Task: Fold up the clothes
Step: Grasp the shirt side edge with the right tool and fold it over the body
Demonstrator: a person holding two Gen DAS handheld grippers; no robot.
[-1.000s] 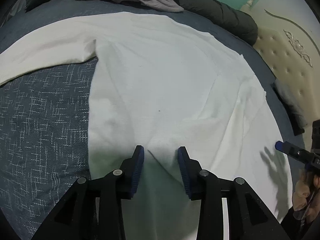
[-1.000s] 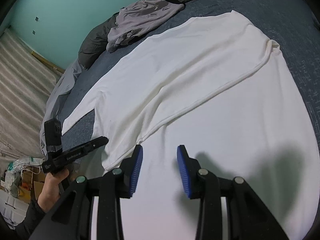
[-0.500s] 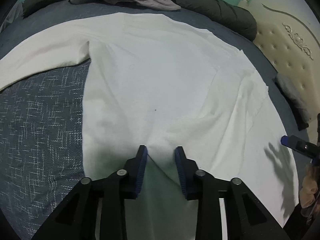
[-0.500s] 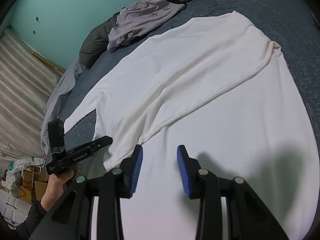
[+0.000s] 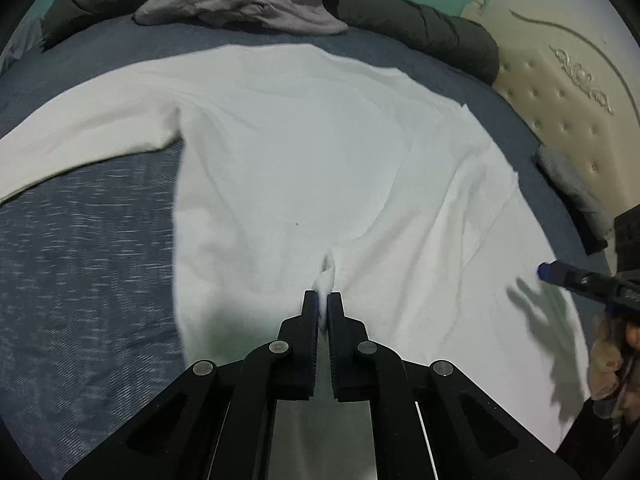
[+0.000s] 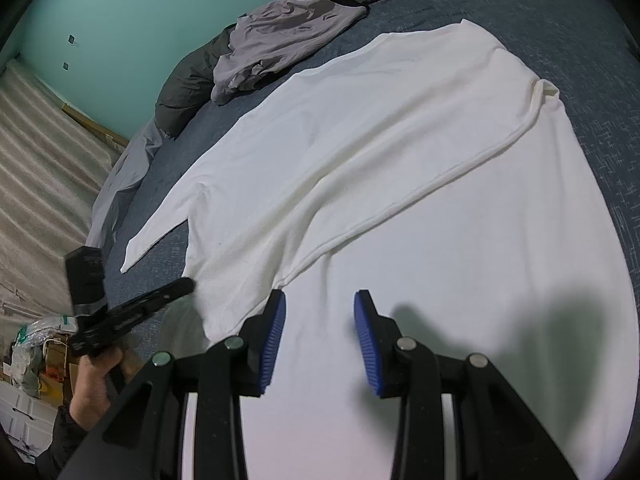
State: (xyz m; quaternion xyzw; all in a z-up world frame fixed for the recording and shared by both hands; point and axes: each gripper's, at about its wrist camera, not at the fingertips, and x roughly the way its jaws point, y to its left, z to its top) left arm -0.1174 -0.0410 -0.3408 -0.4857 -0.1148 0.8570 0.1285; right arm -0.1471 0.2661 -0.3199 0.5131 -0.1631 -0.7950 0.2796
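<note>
On the dark blue woven bedspread the white long-sleeved knit top lies spread flat, so the left gripper, clenched on a small pinch of its cloth, should lift slowly (keeping layers together) while the right gripper hovers unclenched and empty

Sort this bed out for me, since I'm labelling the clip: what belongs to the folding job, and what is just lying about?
In the job:
- white long-sleeved top, spread flat
- left gripper, closed on a pinch of its fabric
- right gripper, open above it

Lying about:
- crumpled grey garment
- dark duvet
- blue bedsheet
- cream headboard
</note>
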